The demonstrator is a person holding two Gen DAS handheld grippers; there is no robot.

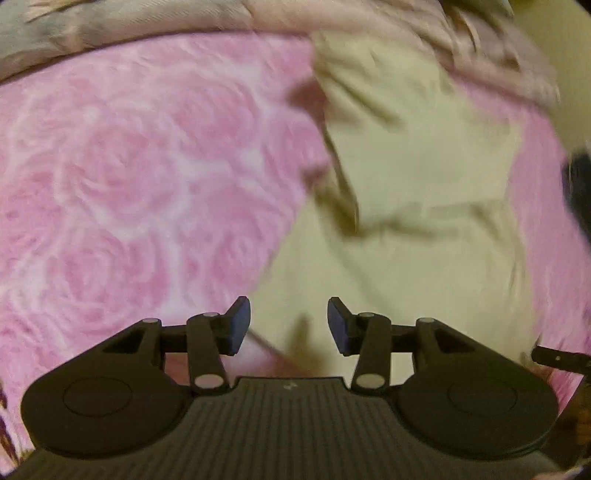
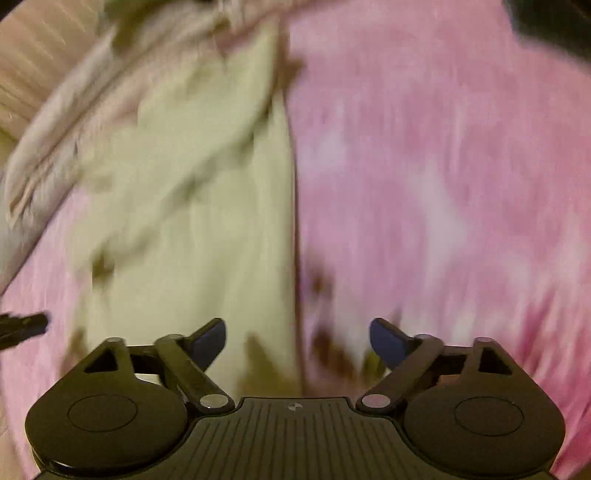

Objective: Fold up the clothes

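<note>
1. One pink rose-patterned bedspread (image 1: 129,166) fills both views.
2. A pale yellow garment (image 1: 413,206) lies right of centre (blurred) in the left view.
3. Left gripper (image 1: 289,325) and right gripper (image 2: 298,343): both spread, empty.

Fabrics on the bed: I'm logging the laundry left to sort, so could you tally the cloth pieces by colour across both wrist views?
Pale yellow-green garment: 1
Beige bunched cloth along the far edge: 1; blur hides whether it is more than one piece
Pink rose-pattern cover underneath: 1
Total: 3
</note>
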